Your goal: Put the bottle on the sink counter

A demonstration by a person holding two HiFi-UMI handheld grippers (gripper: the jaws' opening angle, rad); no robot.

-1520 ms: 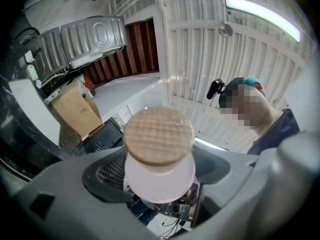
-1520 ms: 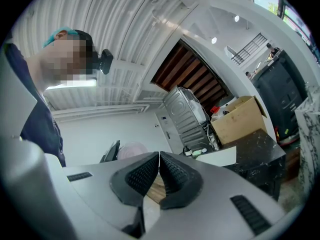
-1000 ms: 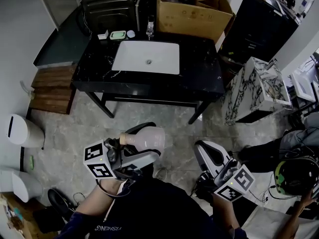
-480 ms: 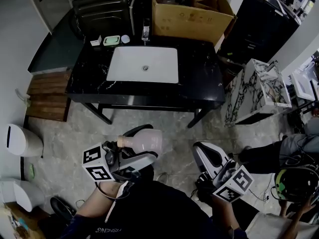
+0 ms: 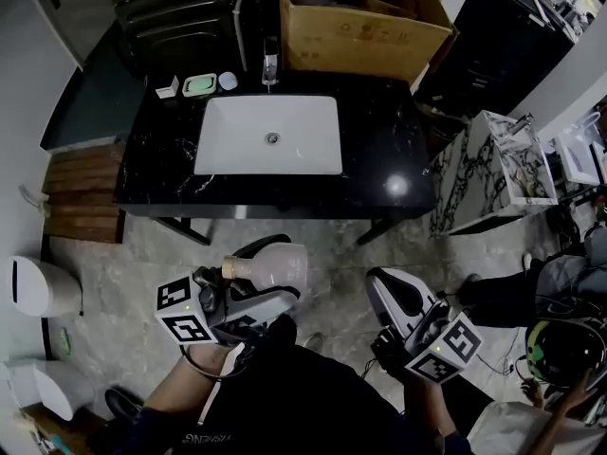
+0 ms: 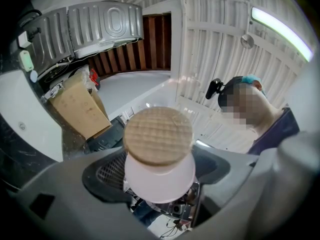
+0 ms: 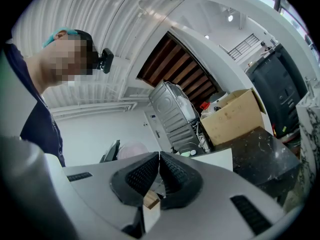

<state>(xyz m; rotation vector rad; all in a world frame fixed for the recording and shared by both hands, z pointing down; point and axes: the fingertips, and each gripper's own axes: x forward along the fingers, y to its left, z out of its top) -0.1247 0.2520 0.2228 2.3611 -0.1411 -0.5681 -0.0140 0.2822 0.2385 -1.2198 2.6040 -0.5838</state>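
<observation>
A pale pink bottle (image 5: 283, 263) with a cork stopper (image 5: 229, 268) lies sideways in my left gripper (image 5: 268, 277), which is shut on its body, low over the floor in front of the counter. In the left gripper view the cork top (image 6: 158, 135) fills the gap between the jaws of the left gripper (image 6: 159, 176). The black marble sink counter (image 5: 381, 150) with its white basin (image 5: 269, 136) stands ahead, apart from both grippers. My right gripper (image 5: 392, 295) is shut with nothing in it; in its own view the right gripper (image 7: 159, 158) shows its pads pressed together, the bottle (image 7: 131, 150) beyond.
A faucet (image 5: 270, 63), a green soap dish (image 5: 200, 85) and small items line the counter's back edge. A cardboard box (image 5: 362, 19) stands behind it. A marble-topped stand (image 5: 488, 164) is at the right, a wooden mat (image 5: 81, 192) and white bin (image 5: 38, 286) at the left. A helmeted person (image 5: 561, 347) sits far right.
The counter has slid lower and nearer in the head view. Both grippers keep their pose, the bottle still held in the left one.
</observation>
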